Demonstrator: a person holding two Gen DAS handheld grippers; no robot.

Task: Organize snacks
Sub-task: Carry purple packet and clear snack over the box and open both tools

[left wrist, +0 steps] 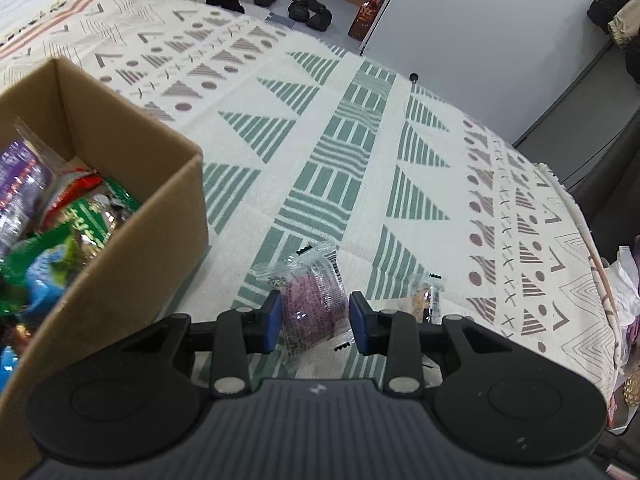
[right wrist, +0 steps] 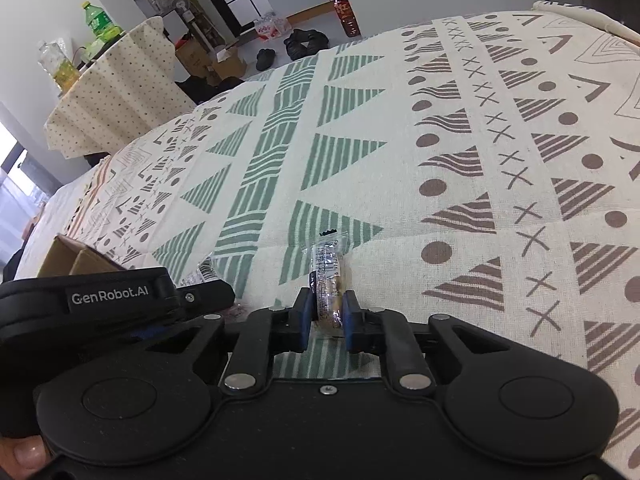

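A purple snack in a clear wrapper [left wrist: 314, 280] lies on the patterned tablecloth [left wrist: 360, 140] between the blue pads of my left gripper [left wrist: 316, 308], which press on both its sides. To its right lies a small tan snack in clear wrap [left wrist: 426, 298]. In the right wrist view that tan snack [right wrist: 326, 264] stands on edge, and my right gripper [right wrist: 327, 304] is shut on it. An open cardboard box [left wrist: 120, 184] holding several bright snack packets stands to the left of the left gripper. The left gripper's body [right wrist: 112, 300] shows at the left of the right wrist view; its fingertips are hidden there.
The tablecloth [right wrist: 440, 120] stretches ahead of both grippers. The table edge [left wrist: 592, 248] drops off at the right. The box corner [right wrist: 76, 260] sits behind the left gripper. On the floor beyond are shoes [left wrist: 308, 12], and a draped side table [right wrist: 120, 92] carries bottles.
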